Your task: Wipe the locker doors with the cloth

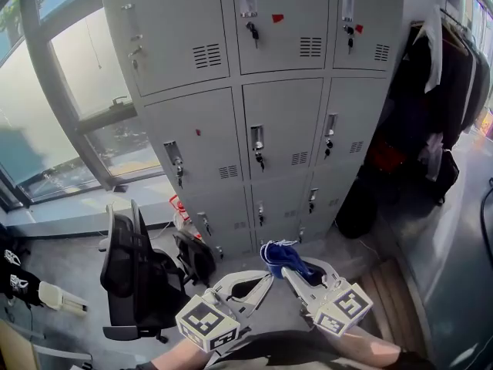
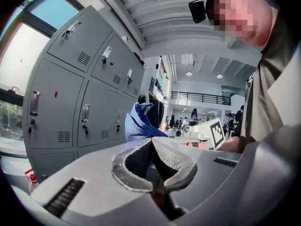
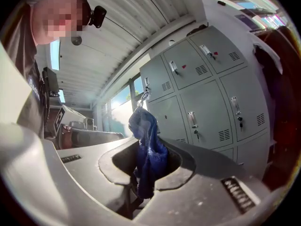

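Note:
Grey locker doors (image 1: 281, 126) stand in rows ahead of me, each with a handle, a key and a vent; they also show in the left gripper view (image 2: 56, 102) and the right gripper view (image 3: 207, 93). My right gripper (image 1: 286, 270) (image 3: 149, 147) is shut on a blue cloth (image 1: 279, 254) (image 3: 146, 131), which bunches up above the jaws, well short of the lockers. Just to its left, my left gripper (image 1: 266, 277) (image 2: 151, 141) has its tips together with nothing between them. The cloth (image 2: 136, 124) shows beyond it.
A black office chair (image 1: 127, 276) and a dark bag (image 1: 196, 257) stand on the floor at the lockers' left. Large windows (image 1: 46, 106) fill the left wall. Dark coats (image 1: 443, 91) hang at the right, with a black bag (image 1: 358, 206) below them.

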A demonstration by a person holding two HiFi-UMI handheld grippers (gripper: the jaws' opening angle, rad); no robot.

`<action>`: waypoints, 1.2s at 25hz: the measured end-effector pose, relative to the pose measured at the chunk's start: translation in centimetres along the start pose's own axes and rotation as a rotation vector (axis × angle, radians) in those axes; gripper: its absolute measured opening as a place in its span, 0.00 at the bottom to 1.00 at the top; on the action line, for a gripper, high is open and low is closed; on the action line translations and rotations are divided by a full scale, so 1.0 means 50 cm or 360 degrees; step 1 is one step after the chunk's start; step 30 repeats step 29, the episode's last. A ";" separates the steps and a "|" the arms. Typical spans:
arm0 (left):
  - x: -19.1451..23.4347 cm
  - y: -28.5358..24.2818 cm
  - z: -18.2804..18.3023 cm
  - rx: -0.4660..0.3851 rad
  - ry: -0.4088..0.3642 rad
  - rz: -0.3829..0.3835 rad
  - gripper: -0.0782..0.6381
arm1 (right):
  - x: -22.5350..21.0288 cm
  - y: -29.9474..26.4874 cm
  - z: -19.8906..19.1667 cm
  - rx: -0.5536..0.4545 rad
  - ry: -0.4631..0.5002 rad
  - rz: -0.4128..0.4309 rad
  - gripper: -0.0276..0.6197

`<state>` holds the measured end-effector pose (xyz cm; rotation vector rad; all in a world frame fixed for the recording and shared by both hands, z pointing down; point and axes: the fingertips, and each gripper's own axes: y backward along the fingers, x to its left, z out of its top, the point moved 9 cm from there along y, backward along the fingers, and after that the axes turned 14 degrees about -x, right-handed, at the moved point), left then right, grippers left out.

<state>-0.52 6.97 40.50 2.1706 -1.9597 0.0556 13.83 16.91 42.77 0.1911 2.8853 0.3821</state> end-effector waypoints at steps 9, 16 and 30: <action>-0.002 0.043 -0.010 0.0029 -0.0001 0.0051 0.12 | 0.045 -0.003 -0.029 -0.0004 -0.0025 0.0051 0.16; -0.012 0.062 -0.002 0.0016 -0.0022 0.0070 0.12 | 0.057 -0.005 -0.029 -0.0012 -0.0027 0.0064 0.16; -0.029 0.068 -0.002 0.0007 -0.0028 0.0069 0.12 | 0.067 0.014 -0.025 -0.0017 -0.0025 0.0058 0.16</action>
